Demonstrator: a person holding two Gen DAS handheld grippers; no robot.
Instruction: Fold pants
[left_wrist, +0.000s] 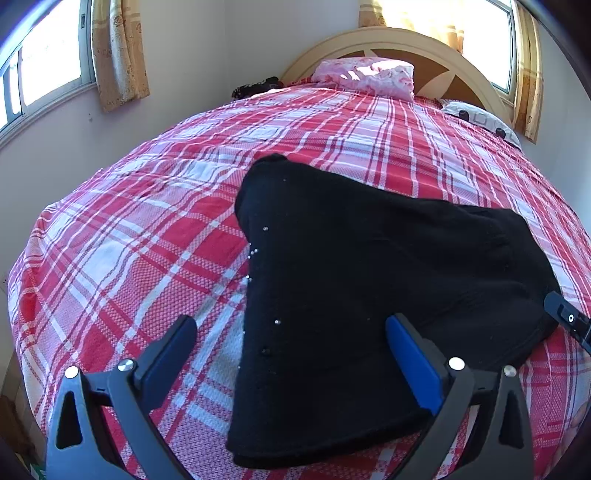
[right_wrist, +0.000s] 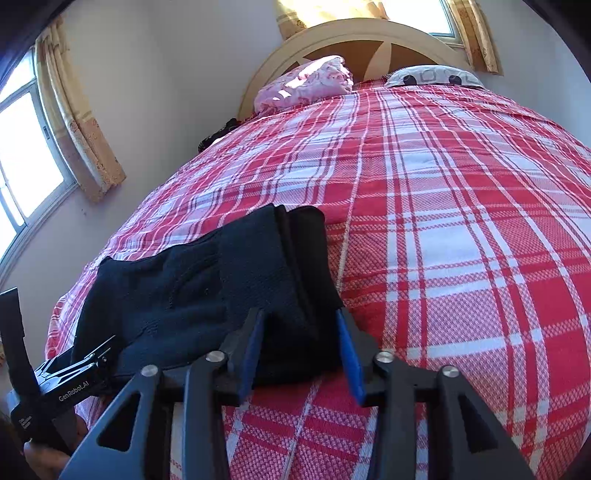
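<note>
Two grippers, left (left_wrist: 291, 345) and right (right_wrist: 301, 341), jaws parted; one black pants (left_wrist: 369, 280); two pillows.

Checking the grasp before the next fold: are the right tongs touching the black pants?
Cannot tell. In the right wrist view the right tongs stand open astride the black pants edge, but no contact or gap shows plainly.

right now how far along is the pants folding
Done: the black pants already lie folded over in layers on the plaid bedspread. In hand: nothing; the left gripper and right gripper are both open at the near edge. Left: probably one more fold.
</note>
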